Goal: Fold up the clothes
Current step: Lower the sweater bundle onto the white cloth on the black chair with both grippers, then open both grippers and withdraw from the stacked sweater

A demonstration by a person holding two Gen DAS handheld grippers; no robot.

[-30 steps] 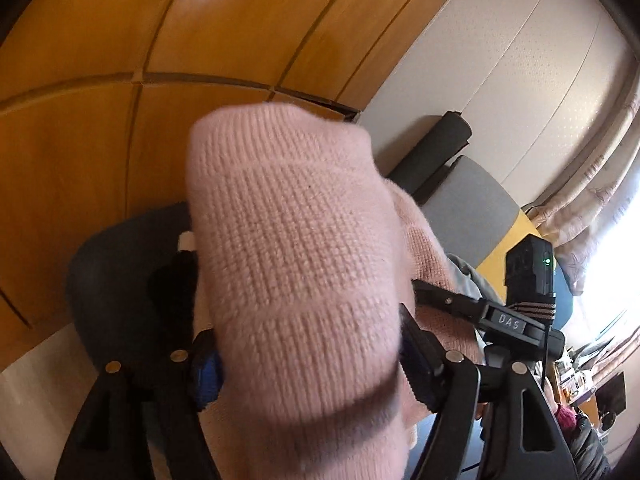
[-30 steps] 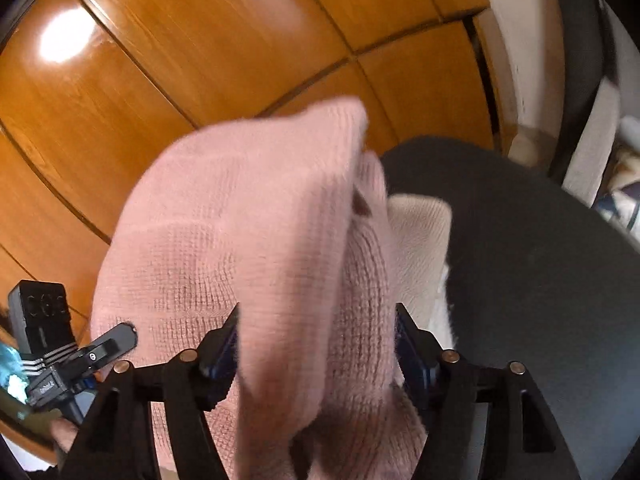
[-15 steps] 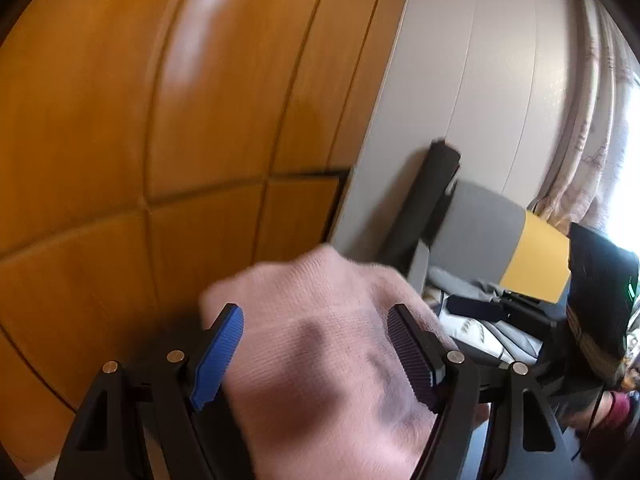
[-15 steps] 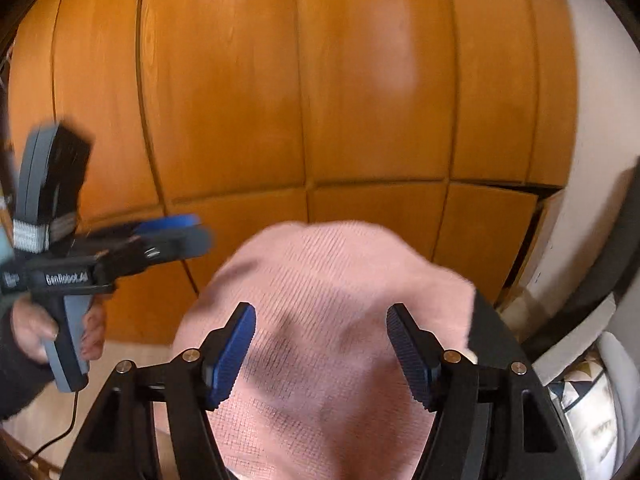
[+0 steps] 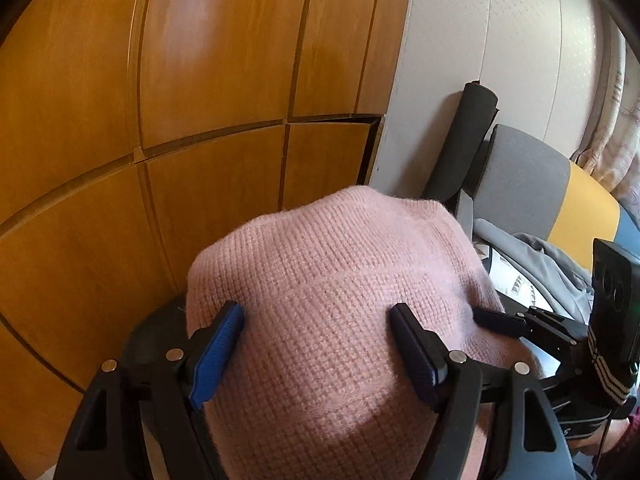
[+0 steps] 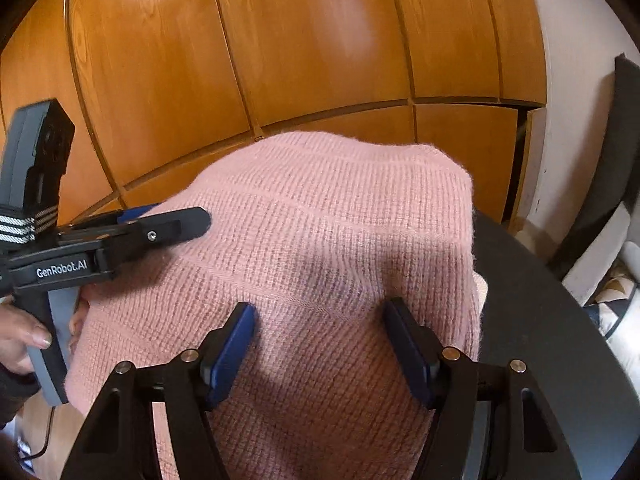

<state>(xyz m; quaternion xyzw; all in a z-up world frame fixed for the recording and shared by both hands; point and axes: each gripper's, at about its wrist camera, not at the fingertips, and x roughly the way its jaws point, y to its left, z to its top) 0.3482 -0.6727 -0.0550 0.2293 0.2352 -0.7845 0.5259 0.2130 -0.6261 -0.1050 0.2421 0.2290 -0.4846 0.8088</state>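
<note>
Because it is a thick, fuzzy knit, the pink sweater [image 5: 340,320] is looking soft, light and floppy, and I judge it will be sagging and stretching wherever it is lifted by a single layer. It is lying in a stacked, rounded bundle on the dark round table [image 6: 552,320], with its far edge towards the wooden cabinet [image 6: 320,40] and its near part running under both tools. A firm hold would be along a doubled edge or the ribbed band near the far edge of the sweater, pinching several layers at once, since the loose weave could be snagging or slipping from a shallow bite.

The left gripper [image 5: 316,356] is hovering low over the near part of the sweater, pointing towards the cabinet, its fingers standing wide apart with nothing between them. The right gripper [image 6: 320,344] is doing the same beside it, likewise spread wide and empty, over the sweater's side nearer the bare table. A hand [image 6: 16,332] is holding the left tool by its grip. Whether the sweater is lying finished or needing another fold, the bundle alone is not settling.
</note>
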